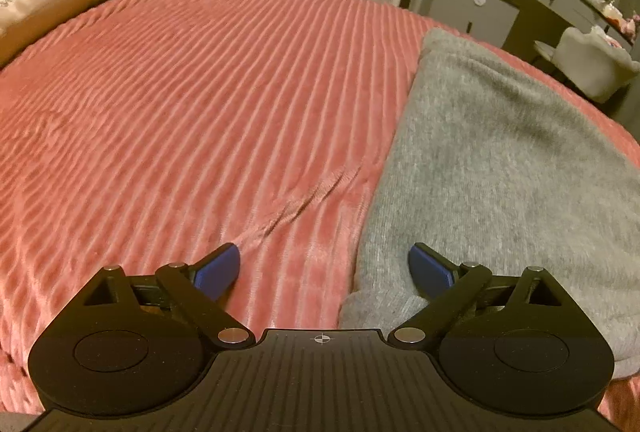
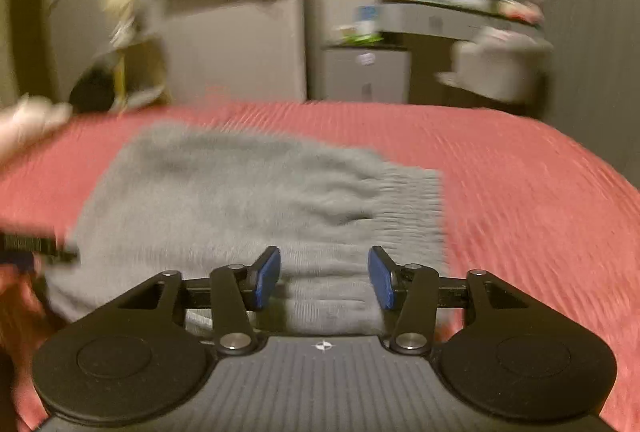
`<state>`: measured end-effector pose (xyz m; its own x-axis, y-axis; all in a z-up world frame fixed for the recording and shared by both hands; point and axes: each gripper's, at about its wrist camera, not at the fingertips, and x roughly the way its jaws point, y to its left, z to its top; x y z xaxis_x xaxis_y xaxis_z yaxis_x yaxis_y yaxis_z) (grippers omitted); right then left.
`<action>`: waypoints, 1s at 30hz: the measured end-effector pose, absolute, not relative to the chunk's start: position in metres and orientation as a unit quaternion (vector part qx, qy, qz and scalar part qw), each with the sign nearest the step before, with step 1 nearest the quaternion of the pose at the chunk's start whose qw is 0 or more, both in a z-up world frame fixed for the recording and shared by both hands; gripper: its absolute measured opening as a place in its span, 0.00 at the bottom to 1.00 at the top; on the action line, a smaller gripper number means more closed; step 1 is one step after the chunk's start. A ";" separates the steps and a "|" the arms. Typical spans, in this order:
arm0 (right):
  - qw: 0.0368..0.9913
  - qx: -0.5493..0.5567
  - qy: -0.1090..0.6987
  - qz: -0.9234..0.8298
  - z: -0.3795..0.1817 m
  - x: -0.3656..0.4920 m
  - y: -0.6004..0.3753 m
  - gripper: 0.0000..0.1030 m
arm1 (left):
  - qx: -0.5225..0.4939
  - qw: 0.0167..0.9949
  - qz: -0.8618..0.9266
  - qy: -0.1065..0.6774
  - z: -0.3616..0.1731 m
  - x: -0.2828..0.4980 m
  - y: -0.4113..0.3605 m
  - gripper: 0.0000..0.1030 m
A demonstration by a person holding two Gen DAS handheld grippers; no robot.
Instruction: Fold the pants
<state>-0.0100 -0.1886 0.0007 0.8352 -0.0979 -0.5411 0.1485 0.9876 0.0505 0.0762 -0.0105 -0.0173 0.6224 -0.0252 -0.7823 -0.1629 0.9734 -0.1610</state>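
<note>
Though blur smears the pants (image 2: pixel 224 200), both tools, left (image 1: pixel 324 268) and right (image 2: pixel 324 278), gape empty.

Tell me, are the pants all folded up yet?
Nearly, it looks like. Done: the gray pants lie on the pink bedspread as a flat, stacked rectangle with the ribbed waistband at one end. In hand: nothing; the left gripper and the right gripper both hang over the pants with jaws apart and empty. Left: maybe one more fold or a smoothing; the right view is too blurred to tell.
</note>
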 end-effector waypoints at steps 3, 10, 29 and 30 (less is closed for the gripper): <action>0.950 0.117 0.271 -0.103 0.002 -0.022 -0.213 0.75 | -0.130 0.896 0.024 0.425 -0.012 0.070 -0.005 0.94; 0.898 0.321 0.286 -0.091 -0.029 -0.027 -0.267 0.58 | -0.152 0.910 -0.042 0.382 0.003 0.050 -0.002 0.94; 0.827 0.480 0.284 -0.073 -0.074 -0.026 -0.304 0.82 | -0.129 0.891 -0.042 0.433 0.010 0.050 0.014 0.96; 0.821 0.489 0.287 -0.070 -0.078 -0.026 -0.306 0.82 | -0.120 0.884 -0.044 0.449 0.007 0.054 0.012 0.96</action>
<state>-0.0258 -0.3063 -0.0775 0.8250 0.1660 -0.5402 0.3961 0.5121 0.7621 0.0540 0.0120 0.0068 0.5921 -0.1857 -0.7842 -0.0302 0.9673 -0.2519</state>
